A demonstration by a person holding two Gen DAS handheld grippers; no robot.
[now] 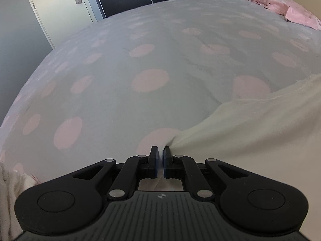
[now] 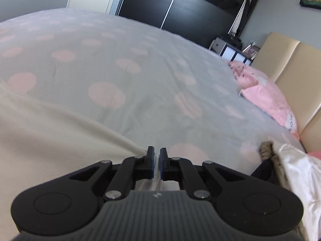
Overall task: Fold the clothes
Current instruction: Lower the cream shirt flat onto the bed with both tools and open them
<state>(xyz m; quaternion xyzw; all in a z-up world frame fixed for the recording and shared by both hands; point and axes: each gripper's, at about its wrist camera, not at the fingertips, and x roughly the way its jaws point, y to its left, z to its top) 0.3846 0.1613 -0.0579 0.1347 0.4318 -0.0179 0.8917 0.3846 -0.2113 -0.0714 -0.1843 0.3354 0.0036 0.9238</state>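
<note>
A cream garment (image 1: 250,132) stretches across the lower right of the left wrist view, drawn tight toward my left gripper (image 1: 160,150), which is shut on its edge. In the right wrist view the same cream garment (image 2: 50,132) fills the lower left, and my right gripper (image 2: 157,152) is shut on a thin edge of it. Both grippers hang low over the grey bedspread with pink dots (image 1: 128,76) (image 2: 140,80). The cloth between the two grippers is pulled taut.
Pink pillows (image 1: 286,6) (image 2: 264,96) lie at the head of the bed by a beige headboard (image 2: 291,70). A heap of other clothes (image 2: 293,168) lies at the right; pale cloth (image 1: 12,182) at the left. A dark wardrobe (image 2: 190,6) and a door (image 1: 60,4) stand beyond.
</note>
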